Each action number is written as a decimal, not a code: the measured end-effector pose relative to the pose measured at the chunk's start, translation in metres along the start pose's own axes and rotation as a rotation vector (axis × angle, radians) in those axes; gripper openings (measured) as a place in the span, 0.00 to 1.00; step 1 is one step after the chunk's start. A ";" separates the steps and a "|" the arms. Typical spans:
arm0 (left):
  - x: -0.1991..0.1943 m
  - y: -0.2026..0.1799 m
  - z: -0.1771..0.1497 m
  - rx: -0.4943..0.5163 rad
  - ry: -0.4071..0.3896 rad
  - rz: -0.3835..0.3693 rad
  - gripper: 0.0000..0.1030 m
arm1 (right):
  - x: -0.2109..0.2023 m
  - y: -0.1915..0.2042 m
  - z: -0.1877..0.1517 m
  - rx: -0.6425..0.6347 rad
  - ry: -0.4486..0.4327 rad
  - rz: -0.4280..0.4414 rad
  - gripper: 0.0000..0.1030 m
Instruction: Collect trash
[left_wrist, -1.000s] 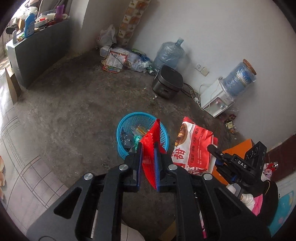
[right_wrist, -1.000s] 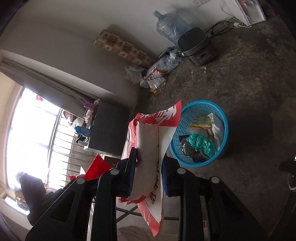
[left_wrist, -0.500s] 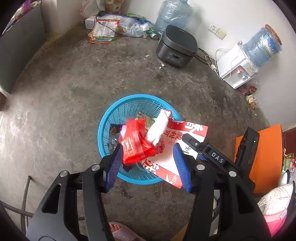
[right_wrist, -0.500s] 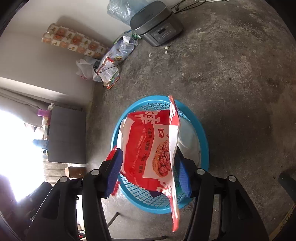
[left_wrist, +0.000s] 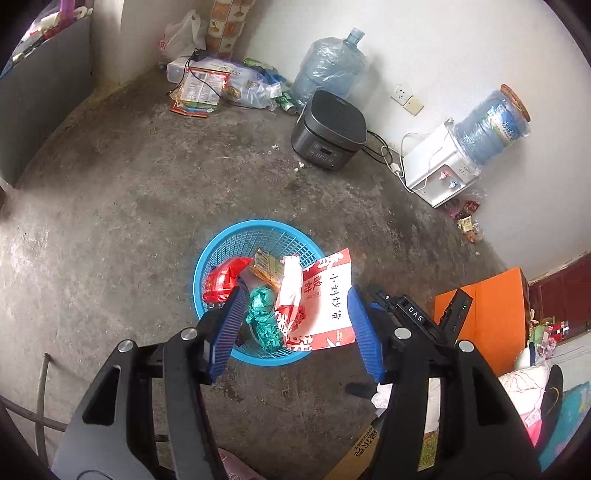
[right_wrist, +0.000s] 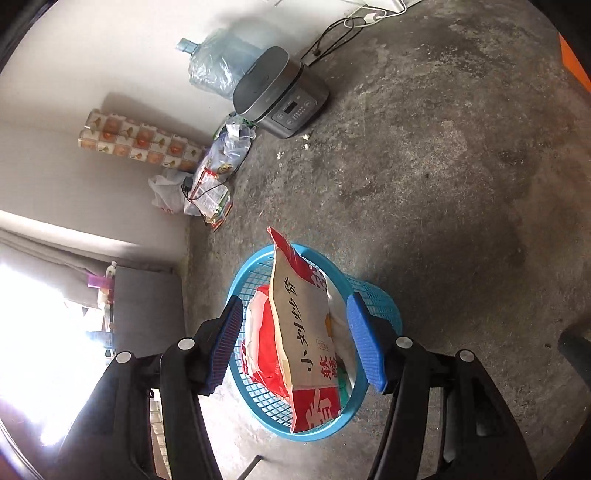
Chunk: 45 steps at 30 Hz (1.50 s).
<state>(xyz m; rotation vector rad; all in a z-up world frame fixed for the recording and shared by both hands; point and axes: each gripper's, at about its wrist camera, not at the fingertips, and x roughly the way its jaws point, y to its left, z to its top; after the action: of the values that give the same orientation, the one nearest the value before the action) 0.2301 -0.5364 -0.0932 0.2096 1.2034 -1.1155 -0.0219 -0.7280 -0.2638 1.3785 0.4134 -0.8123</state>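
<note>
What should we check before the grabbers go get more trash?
1. Left gripper lets go: ok, jaws opening, nothing pinched.
2. Right gripper lets go: ok, jaws opening, pads clear of the big snack bag.
3. Small red wrapper inside the blue basket: ok.
4. Big snack bag fully inside: not ok, it sticks out over the rim.
5. More trash left: ok, a pile lies by the wall.

Blue basket (left_wrist: 221, 251) of trash on the concrete floor (left_wrist: 110, 221)

The left gripper (left_wrist: 295, 328) hangs over it, jaws opening, empty; a red-and-white bag (left_wrist: 328, 299) leans across the right rim, a red wrapper (left_wrist: 223, 280) lies left.
</note>
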 end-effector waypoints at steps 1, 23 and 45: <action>-0.018 -0.002 -0.002 0.013 -0.025 -0.006 0.56 | -0.008 0.004 0.000 -0.004 -0.011 0.008 0.56; -0.364 0.015 -0.227 -0.264 -0.579 0.557 0.91 | -0.261 0.256 -0.243 -1.038 -0.336 0.269 0.94; -0.327 0.046 -0.401 -0.543 -0.320 0.764 0.91 | -0.282 0.218 -0.411 -1.547 0.051 -0.054 0.94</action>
<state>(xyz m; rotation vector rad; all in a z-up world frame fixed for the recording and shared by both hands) 0.0341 -0.0631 -0.0083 0.0531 0.9617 -0.1317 0.0247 -0.2597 0.0098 -0.0643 0.8582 -0.2736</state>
